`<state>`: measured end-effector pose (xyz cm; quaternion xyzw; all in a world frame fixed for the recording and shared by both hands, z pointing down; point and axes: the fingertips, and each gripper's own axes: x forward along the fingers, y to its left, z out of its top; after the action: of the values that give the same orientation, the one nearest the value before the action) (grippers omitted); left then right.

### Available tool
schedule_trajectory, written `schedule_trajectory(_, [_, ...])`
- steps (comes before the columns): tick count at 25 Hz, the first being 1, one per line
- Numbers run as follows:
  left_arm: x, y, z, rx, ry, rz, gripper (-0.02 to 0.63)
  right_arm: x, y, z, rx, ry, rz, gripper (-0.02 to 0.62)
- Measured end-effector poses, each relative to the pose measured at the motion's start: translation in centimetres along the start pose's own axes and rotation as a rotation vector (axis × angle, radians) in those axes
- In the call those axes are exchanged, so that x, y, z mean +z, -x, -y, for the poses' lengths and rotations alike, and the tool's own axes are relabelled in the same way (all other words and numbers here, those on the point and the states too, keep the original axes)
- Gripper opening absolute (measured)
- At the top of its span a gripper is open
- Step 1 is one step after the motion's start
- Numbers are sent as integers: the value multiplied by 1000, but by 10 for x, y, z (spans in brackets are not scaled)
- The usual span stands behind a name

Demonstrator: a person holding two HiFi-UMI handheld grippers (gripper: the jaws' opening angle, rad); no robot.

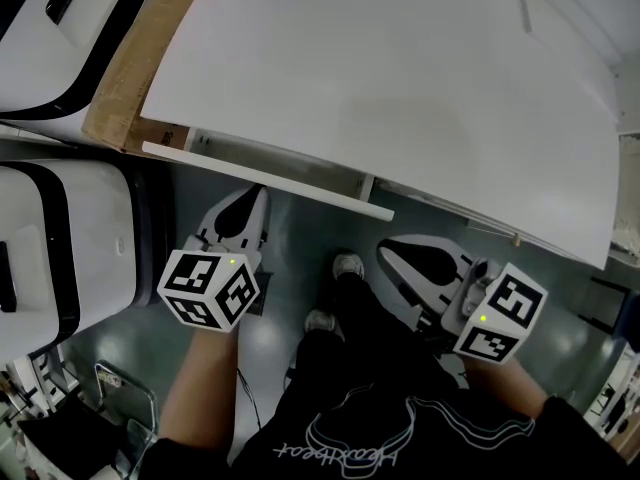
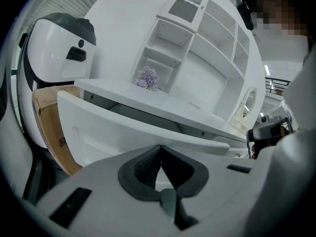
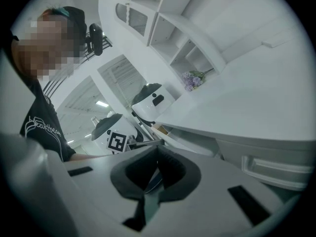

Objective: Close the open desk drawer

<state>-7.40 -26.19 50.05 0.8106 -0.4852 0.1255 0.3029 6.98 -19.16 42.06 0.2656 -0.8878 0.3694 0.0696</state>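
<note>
The white desk (image 1: 400,88) has a drawer (image 1: 270,180) pulled out a little under its front edge, its front panel standing clear of the desk. In the left gripper view the drawer front (image 2: 108,132) fills the middle, with a dark gap behind its top. My left gripper (image 1: 258,196) points at that front, just short of it, with its jaws shut and empty (image 2: 160,147). My right gripper (image 1: 385,253) hangs lower, to the right of the drawer's end and below the desk edge. It is also shut on nothing (image 3: 158,148).
Two white rounded machines (image 1: 60,38) (image 1: 60,258) stand left of the desk, with a cardboard panel (image 1: 130,68) against its side. My feet (image 1: 345,266) are on the grey floor between the grippers. A shelf unit with purple flowers (image 2: 147,78) sits on the desk.
</note>
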Motion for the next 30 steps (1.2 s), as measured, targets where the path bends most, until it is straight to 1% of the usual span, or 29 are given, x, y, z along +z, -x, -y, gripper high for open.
schedule_trajectory(17, [19,-29,0,11,-6,19,5,1,11,19,-19,-20,8,6])
schedule_trajectory(30, [23,-34,0,20,-12,25,5,0,15,19,-26,-24,16,6])
